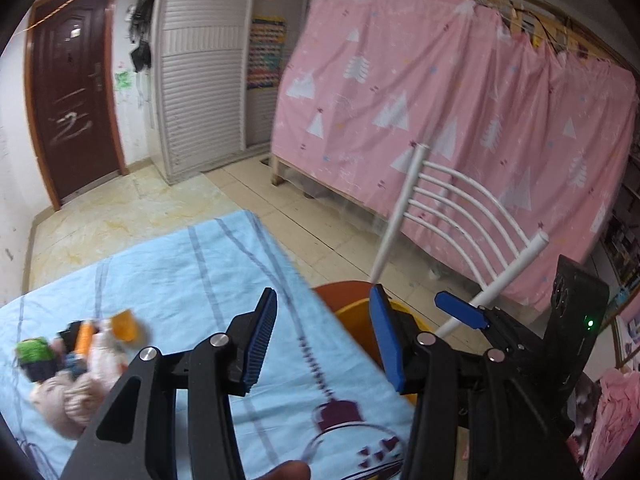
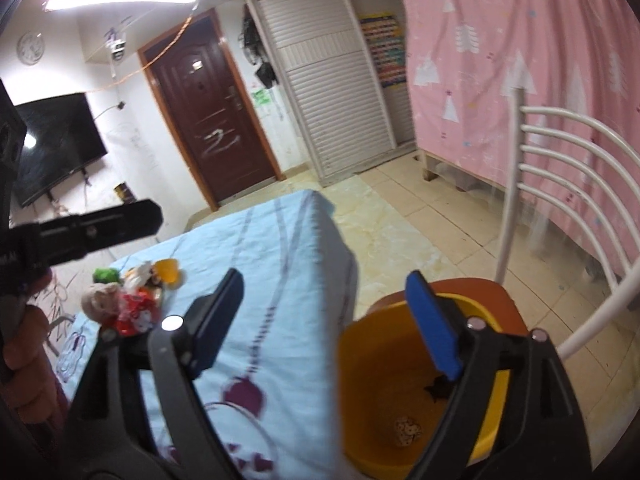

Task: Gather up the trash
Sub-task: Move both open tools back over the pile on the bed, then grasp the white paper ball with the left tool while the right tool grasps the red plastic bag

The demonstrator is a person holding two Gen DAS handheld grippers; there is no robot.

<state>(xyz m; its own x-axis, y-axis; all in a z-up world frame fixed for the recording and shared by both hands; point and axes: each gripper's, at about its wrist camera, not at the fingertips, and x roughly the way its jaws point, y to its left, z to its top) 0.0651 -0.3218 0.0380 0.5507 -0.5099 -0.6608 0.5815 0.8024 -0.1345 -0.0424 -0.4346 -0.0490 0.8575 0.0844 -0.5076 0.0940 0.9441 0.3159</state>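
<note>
1. Trash pile (image 2: 128,300) sits at the left middle of the right wrist view, heaped on the blue-covered bench (image 2: 256,264): an orange cup, a green piece, a red-and-white wrapper and crumpled pinkish paper, all touching. In the left wrist view the same pile (image 1: 76,356) lies at lower left, blurred.
2. Yellow bucket (image 2: 360,384) stands on the red chair seat (image 2: 508,300) just beside the bench edge, probably placed there so that scraps need only a short carry. Inside lie a dark scrap and a small speckled crumpled ball; most of its floor is bare.
3. Right gripper (image 2: 328,328) hangs with jaws wide and nothing between them, one finger over the bench, the other over the bucket.
4. Left gripper (image 1: 324,340) is likewise spread wide and empty, above the bench, near the pile.
5. Most trash looks uncollected.
</note>
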